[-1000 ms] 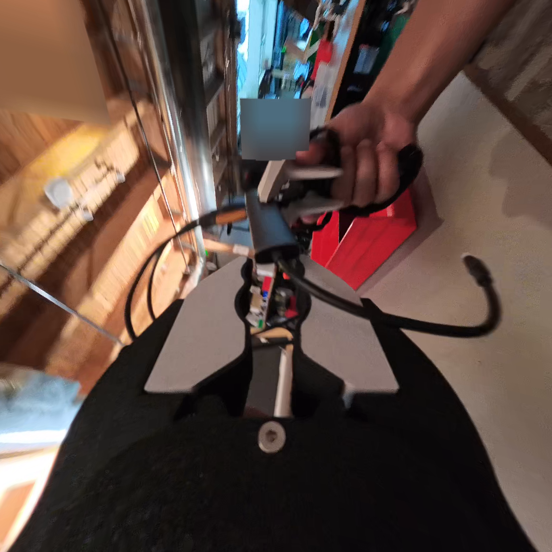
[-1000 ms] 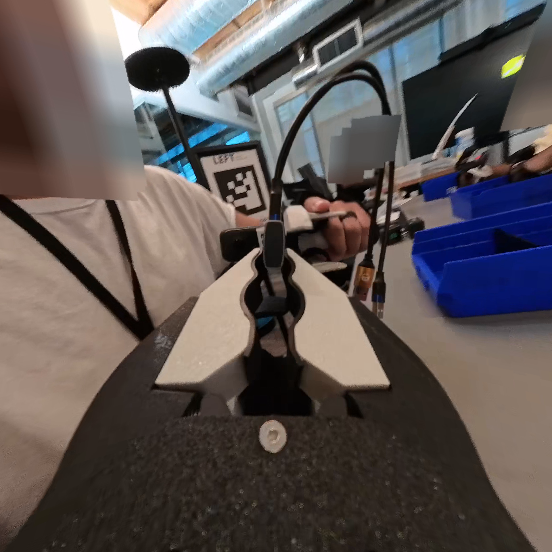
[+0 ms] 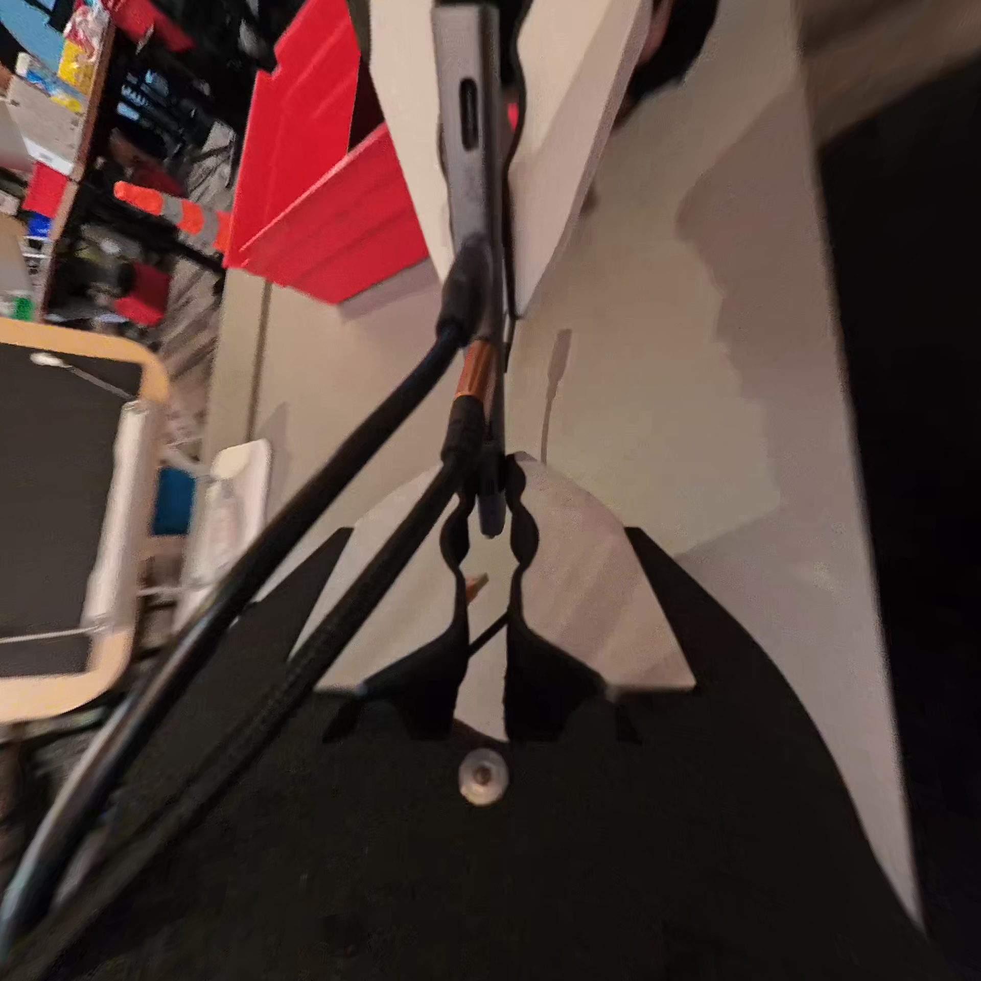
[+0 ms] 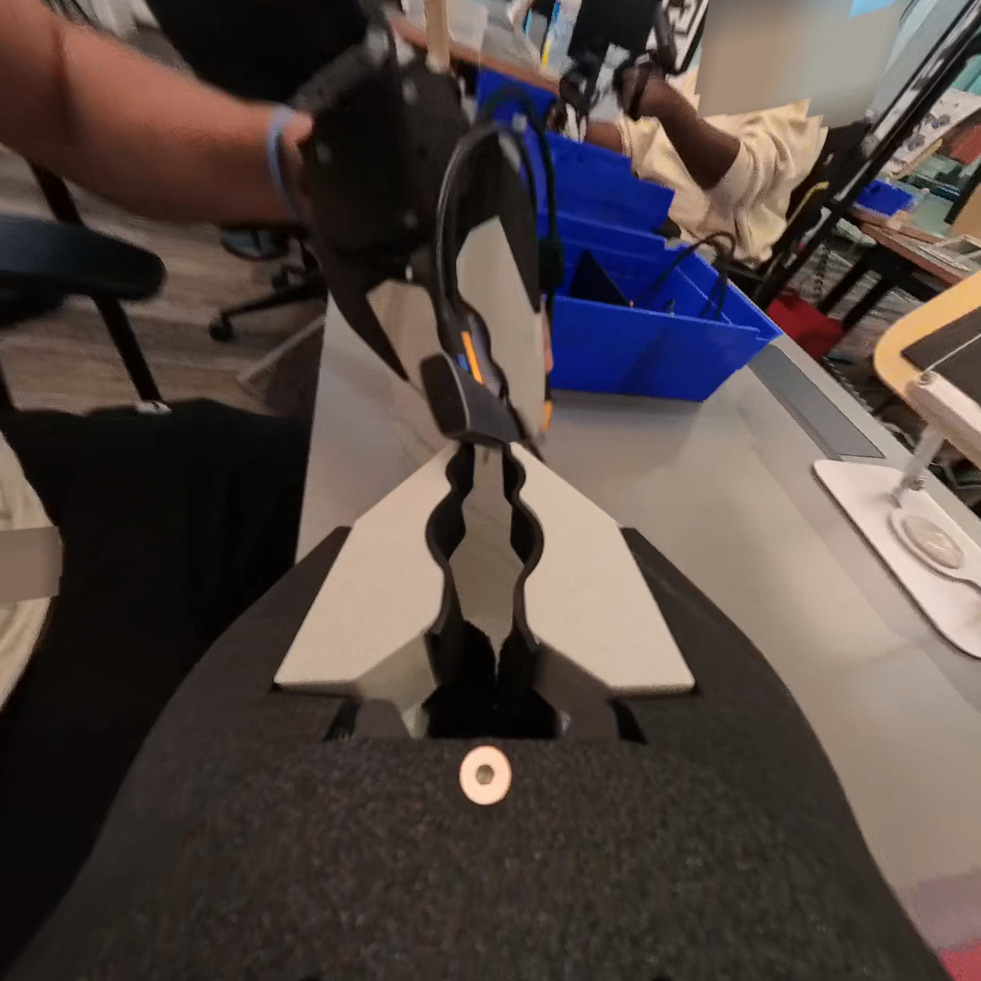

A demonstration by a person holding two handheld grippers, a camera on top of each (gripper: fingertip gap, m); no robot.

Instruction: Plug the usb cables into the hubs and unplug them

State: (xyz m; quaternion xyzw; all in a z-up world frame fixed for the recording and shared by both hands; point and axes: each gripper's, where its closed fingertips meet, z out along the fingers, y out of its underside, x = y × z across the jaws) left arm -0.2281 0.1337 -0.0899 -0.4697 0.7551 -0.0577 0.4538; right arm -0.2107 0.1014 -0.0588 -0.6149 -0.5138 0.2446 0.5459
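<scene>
Above your grey worktop (image 4: 690,531), left tongs (image 3: 491,499) clamp a plug, right tongs (image 4: 485,451) clamp the hub (image 3: 467,132); twisting could strain its port.

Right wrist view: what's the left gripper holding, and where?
The dark hub, pinched across its body at the left gripper's fingertips; plugged cables run back between the fingers.

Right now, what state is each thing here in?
left gripper: shut on the hub.
hub: held up off the table, side port empty.
right gripper: tips at the hub, grip unclear.
copper-collared plug: beside the hub, seating unclear.
blue bin: open, cables inside.
</scene>
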